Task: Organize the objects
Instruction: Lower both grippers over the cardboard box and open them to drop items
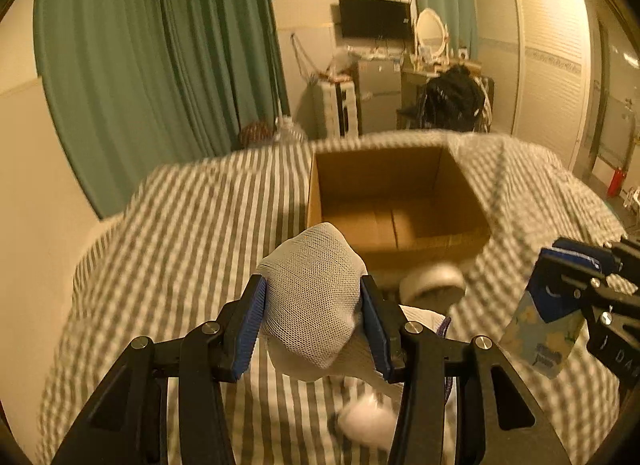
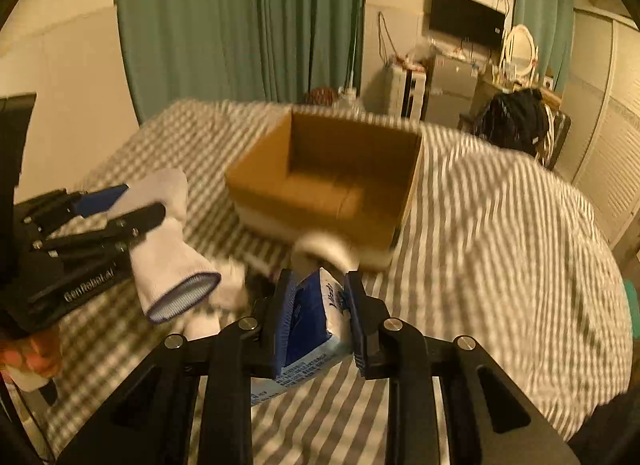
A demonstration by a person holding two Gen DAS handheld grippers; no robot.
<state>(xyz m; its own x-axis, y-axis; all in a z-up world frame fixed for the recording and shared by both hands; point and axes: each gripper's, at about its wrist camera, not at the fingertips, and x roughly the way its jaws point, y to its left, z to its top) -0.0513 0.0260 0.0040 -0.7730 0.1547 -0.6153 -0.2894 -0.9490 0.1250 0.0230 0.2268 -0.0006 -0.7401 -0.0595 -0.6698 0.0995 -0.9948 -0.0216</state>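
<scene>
My left gripper is shut on a white sock and holds it above the striped bed, just short of an open cardboard box. In the right wrist view the same sock hangs from the left gripper. My right gripper is shut on a blue and white tissue pack, also above the bed and near the box. The pack shows at the right in the left wrist view. The box looks empty inside.
A white tape roll lies against the box's near side, and another white item lies on the bed below the sock. Green curtains, a TV, a dresser and a wardrobe stand beyond the bed.
</scene>
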